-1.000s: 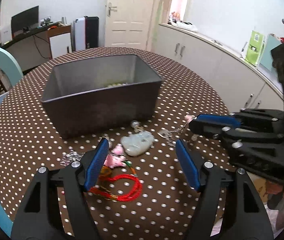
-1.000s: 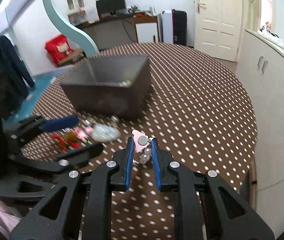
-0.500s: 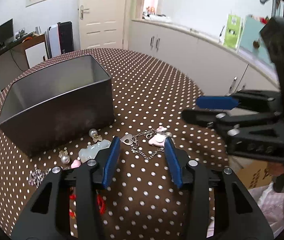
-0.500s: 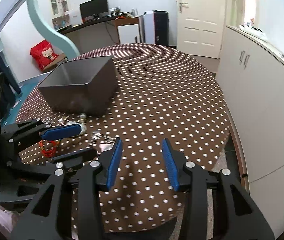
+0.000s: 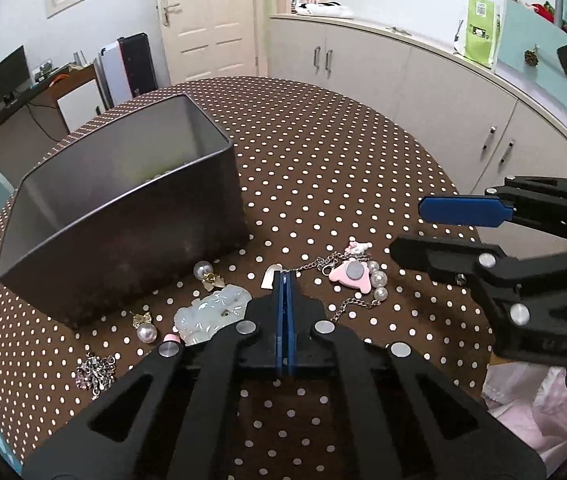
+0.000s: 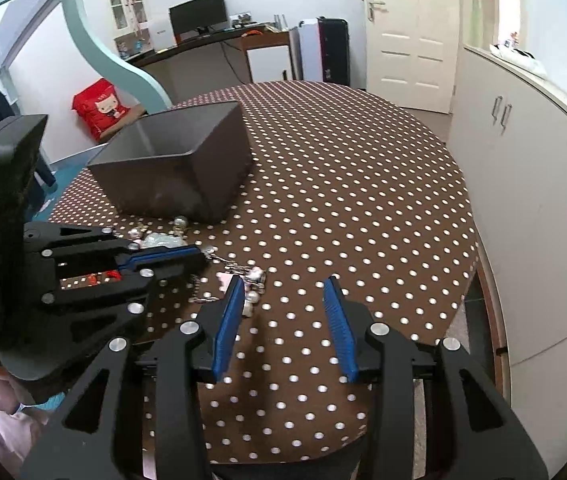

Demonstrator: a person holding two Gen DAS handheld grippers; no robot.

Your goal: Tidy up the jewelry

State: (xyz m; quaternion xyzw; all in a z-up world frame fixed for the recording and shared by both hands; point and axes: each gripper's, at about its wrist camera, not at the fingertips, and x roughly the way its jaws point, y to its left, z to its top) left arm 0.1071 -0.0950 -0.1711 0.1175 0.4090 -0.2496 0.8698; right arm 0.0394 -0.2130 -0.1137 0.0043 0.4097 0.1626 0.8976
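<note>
A dark grey box [image 5: 123,216] stands on the brown polka-dot table [image 5: 323,152]. In front of it lie a pale jade pendant [image 5: 211,312], pearl earrings [image 5: 203,270], a silver cluster [image 5: 95,370] and a silver chain with a pink charm and pearls [image 5: 355,274]. My left gripper [image 5: 284,276] is shut, its tips at the chain by a silver tag [image 5: 270,278]. My right gripper [image 6: 285,292] is open and empty, just right of the pink charm [image 6: 253,280]. The box also shows in the right wrist view [image 6: 179,160].
White cabinets [image 5: 423,80] run along the right of the table. The table's near edge [image 6: 323,452] lies just under my right gripper. A desk with a monitor [image 6: 199,20] and a white door [image 6: 411,28] stand behind.
My left gripper has closed its jaws at the silver chain. My right gripper stays open, having let go of the pink charm a second ago.
</note>
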